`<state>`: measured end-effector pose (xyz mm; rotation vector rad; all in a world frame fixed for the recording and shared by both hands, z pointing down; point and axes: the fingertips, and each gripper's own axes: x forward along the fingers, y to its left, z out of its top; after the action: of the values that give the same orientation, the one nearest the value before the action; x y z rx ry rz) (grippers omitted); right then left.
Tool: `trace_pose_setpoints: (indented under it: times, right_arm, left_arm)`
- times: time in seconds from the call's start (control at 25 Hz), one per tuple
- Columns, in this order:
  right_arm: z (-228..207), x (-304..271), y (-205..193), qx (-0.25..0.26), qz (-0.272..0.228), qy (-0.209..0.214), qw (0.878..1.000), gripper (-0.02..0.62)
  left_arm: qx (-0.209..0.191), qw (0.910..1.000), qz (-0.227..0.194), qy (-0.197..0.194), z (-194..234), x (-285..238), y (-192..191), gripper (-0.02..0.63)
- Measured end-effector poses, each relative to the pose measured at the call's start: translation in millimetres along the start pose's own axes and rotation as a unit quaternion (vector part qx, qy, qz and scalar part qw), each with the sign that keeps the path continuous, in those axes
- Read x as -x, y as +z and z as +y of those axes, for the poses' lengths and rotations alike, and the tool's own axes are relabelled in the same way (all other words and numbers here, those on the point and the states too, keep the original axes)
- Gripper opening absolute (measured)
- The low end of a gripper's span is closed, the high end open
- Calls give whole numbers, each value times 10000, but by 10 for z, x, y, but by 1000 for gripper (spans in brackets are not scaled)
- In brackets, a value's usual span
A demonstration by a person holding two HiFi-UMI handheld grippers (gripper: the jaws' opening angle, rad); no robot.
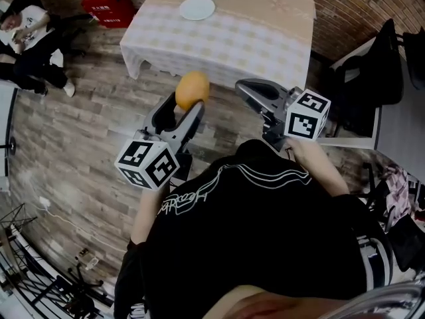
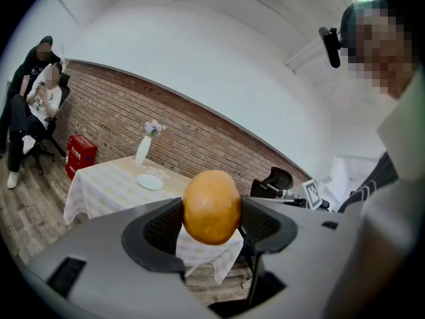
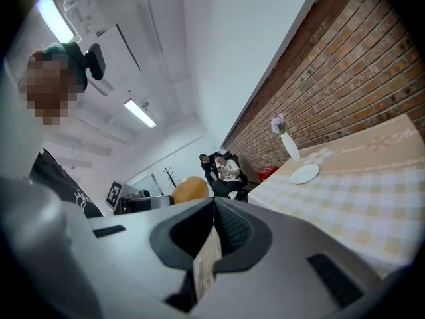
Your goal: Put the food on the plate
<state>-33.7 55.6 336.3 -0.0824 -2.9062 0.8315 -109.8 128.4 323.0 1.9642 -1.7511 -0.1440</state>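
Observation:
A round orange-brown piece of food point(image 1: 192, 88) is clamped between the pads of my left gripper point(image 1: 184, 105), held in the air over the wooden floor short of the table. In the left gripper view the food point(image 2: 211, 201) fills the gap between both jaws of the left gripper point(image 2: 211, 212). The white plate point(image 1: 197, 8) lies on the checked tablecloth at the far side; it also shows in the other views point(image 2: 151, 182) point(image 3: 305, 173). My right gripper point(image 1: 255, 92) point(image 3: 214, 201) hovers to the right, jaws together and holding nothing. The food point(image 3: 190, 189) peeks over its left jaw.
The table point(image 1: 265, 38) stands ahead against a brick wall, with a white vase of flowers point(image 2: 143, 149) behind the plate. A red crate point(image 1: 108, 5) sits left of the table. People sit at the far left point(image 1: 26, 38). A dark chair and desk stand at right point(image 1: 372, 78).

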Motion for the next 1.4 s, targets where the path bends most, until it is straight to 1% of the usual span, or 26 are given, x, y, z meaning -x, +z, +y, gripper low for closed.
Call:
trace_pose_setpoints:
  times: [0.28, 0.48, 0.6, 0.84, 1.12, 1.24, 1.4]
  right_arm:
    - [-215, -193, 72, -43, 22, -26, 10000, -3]
    - [-527, -430, 186, -205, 33, 0, 9998, -3]
    - [-777, -571, 290, -335, -10, -30, 9994, -3]
    - [-1269, -798, 596, -482, -184, -163, 9985, -3]
    - [-1792, -902, 1032, -524, -549, -375, 9964, -3]
    - [-1953, -946, 1170, -536, -640, -425, 9956, -3]
    - [-2060, -983, 1267, -428, -697, -471, 9955, -3]
  left_arm:
    - [54, 10000, 50, -11, 235, -188, 43, 276]
    - [110, 9998, 165, 56, 513, -469, 175, 276]
    - [104, 9995, 312, 38, 676, -712, 268, 276]
    - [5, 9990, 456, -32, 990, -1192, 592, 276]
    - [-267, 9975, 614, -208, 1173, -1796, 973, 276]
    - [-341, 9968, 659, -283, 1225, -1996, 1085, 276]
    - [-453, 9963, 630, -356, 1278, -2144, 1170, 276]
